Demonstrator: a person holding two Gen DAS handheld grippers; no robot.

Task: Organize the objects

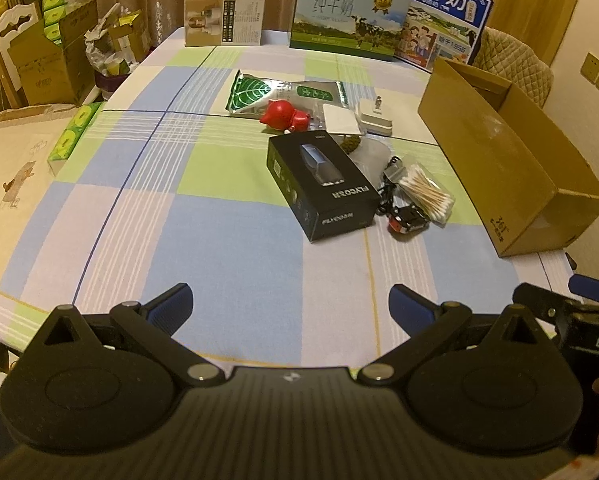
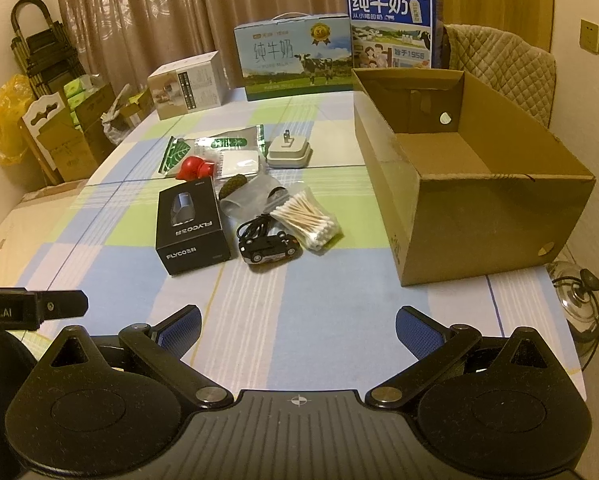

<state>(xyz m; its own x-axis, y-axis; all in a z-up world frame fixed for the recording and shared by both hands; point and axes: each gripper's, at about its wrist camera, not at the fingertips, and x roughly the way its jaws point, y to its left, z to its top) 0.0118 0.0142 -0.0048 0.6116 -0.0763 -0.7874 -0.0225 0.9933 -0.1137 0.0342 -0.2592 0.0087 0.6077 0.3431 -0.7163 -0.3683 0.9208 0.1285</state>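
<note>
Hovering at table (image 2: 299, 320) edge | both hand-held grippers (image 1: 290, 304) (image 2: 298, 326) apart | cardboard box (image 2: 479, 216) right

— What's behind the table?
— Brown curtains (image 2: 147, 20) along the far wall, a quilted chair (image 2: 499, 68) far right.
— And left?
— Stacked cardboard boxes (image 1: 51, 64) (dim, yellowish light).

Left of the cardboard box (image 1: 499, 160) lie a black box (image 1: 321, 182), cotton swabs (image 1: 425, 192) and a toy car (image 1: 405, 218) just beside them.
</note>
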